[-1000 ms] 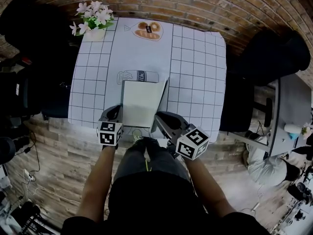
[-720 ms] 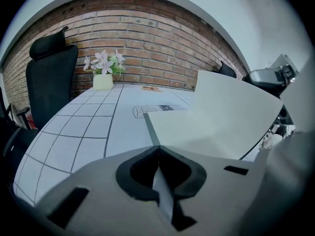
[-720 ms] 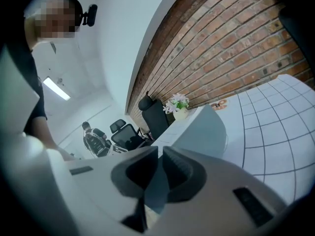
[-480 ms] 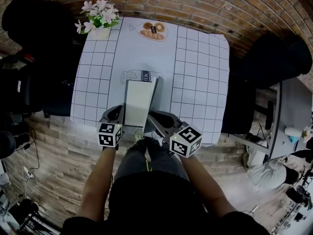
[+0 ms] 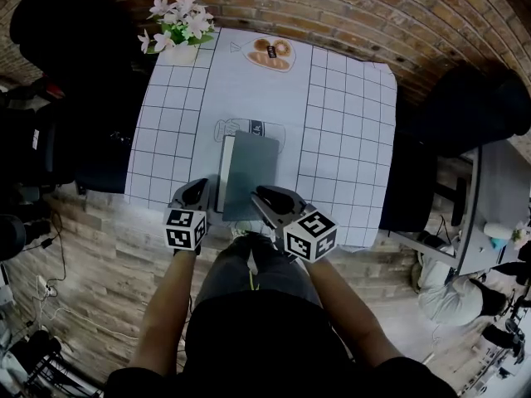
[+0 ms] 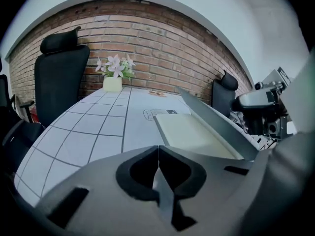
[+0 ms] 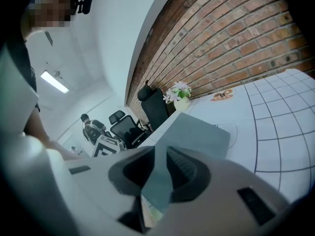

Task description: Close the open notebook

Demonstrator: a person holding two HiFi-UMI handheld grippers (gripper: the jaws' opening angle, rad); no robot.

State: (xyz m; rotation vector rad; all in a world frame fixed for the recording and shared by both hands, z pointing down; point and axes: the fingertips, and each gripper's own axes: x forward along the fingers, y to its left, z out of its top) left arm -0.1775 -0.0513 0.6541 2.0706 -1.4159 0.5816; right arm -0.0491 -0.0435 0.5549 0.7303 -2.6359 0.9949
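Grey notebook (image 5: pixel 249 175) lies at the surface's (image 5: pixel 340 123) near edge, its cover just short of flat. The right gripper's (image 5: pixel 260 192) jaws have just been opening, the cover loose between them. The left gripper's (image 5: pixel 200 186) jaws are pressed together, empty. The closing step looks almost done; next is probably to withdraw and press the cover down.

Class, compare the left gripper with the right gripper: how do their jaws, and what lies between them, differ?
The left gripper's jaws meet, while the right gripper's jaws stand apart, having just been opening. Nothing lies between the left gripper's jaws; the grey cover of the notebook runs between the right gripper's. Both sit at the near edge of the table, one on either side of the notebook.
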